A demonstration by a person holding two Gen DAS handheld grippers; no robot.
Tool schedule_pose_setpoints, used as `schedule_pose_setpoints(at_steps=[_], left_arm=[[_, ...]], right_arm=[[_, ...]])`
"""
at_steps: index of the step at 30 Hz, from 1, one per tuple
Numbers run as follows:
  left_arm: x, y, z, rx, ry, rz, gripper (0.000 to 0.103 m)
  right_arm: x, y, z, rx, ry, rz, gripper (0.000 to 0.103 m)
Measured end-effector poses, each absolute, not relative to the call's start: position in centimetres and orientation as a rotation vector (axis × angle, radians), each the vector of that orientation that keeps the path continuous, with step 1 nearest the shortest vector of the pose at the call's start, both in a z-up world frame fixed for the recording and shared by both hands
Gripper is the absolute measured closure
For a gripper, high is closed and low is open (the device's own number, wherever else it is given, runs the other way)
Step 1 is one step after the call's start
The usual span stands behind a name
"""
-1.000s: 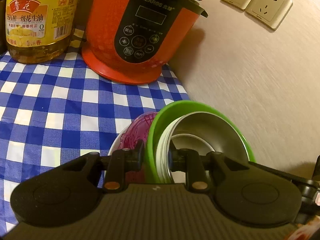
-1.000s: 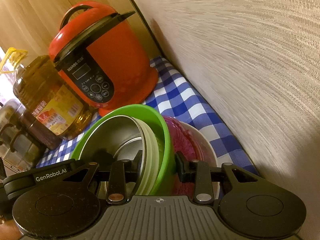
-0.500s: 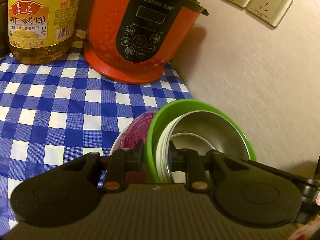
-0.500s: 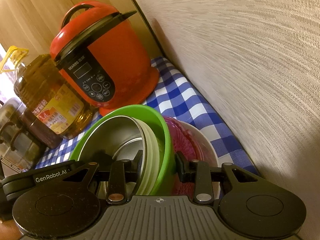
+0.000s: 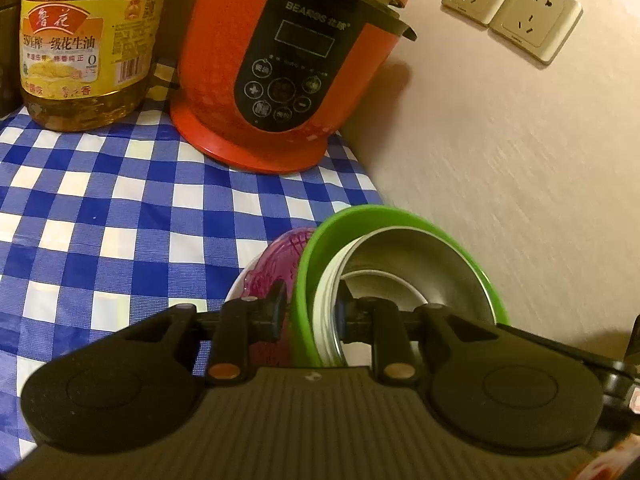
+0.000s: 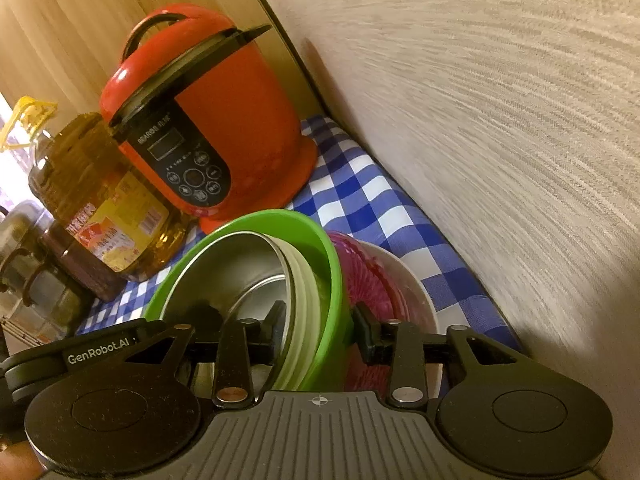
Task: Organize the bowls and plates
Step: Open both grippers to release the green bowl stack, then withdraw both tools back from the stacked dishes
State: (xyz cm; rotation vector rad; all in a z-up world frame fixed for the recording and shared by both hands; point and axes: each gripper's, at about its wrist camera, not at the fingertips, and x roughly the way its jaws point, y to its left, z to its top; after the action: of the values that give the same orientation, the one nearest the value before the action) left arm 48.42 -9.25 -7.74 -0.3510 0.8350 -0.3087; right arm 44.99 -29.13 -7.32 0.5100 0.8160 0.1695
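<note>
A stack of nested dishes is held between both grippers above the checked cloth. It has a green bowl [image 5: 404, 216] with a steel bowl [image 5: 424, 264] inside it, resting on a magenta dish [image 5: 280, 264] and a white plate [image 5: 237, 286]. My left gripper [image 5: 309, 314] is shut on the green bowl's rim. My right gripper [image 6: 318, 324] is shut on the opposite rim of the green bowl [image 6: 280, 220], with the steel bowl [image 6: 232, 268], magenta dish [image 6: 368, 272] and white plate [image 6: 416, 284] in view.
A red pressure cooker [image 5: 280, 80] and a large oil bottle [image 5: 88, 40] stand at the back of the blue checked tablecloth [image 5: 100, 220]. A wall with two sockets [image 5: 512, 12] runs along the right. Dark jars [image 6: 36, 280] stand at the left.
Both grippers with the stack have drifted slightly away from the cooker and bottle; the grip on the green bowl is unchanged.
</note>
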Motion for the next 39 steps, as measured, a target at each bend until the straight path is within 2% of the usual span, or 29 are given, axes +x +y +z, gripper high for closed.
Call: schedule_pose_setpoints(at_steps=[2, 10, 17, 21, 30, 39], left_arm=[[48.3, -9.1, -7.6, -0.354, 0.830, -0.304, 0.080], [47.0, -7.9, -6.5, -0.382, 0.780, -0.287, 0.070], [44.5, -6.7, -5.2, -0.401, 0.743, -0.272, 0.063], [42.8, -6.3, -4.4, -0.403, 0.722, -0.261, 0.053], [39.3, -6.4, -3.0, -0.362, 0.711, -0.239, 0.038], [35.1, -7.6, -2.0, -0.243, 0.734, -0.218, 0.036]], right_arm=[[44.6, -29.2, -7.0, 0.511, 0.800, 0.167, 0.054], [43.1, -29.8, -5.8, 0.514, 0.756, 0.154, 0.044], [41.2, -29.6, -4.6, 0.511, 0.749, 0.157, 0.042], [40.0, -29.4, -3.9, 0.505, 0.742, 0.160, 0.041], [37.3, -29.3, -2.6, 0.476, 0.750, 0.141, 0.041], [33.5, -29.3, -2.2, 0.433, 0.797, 0.133, 0.040]])
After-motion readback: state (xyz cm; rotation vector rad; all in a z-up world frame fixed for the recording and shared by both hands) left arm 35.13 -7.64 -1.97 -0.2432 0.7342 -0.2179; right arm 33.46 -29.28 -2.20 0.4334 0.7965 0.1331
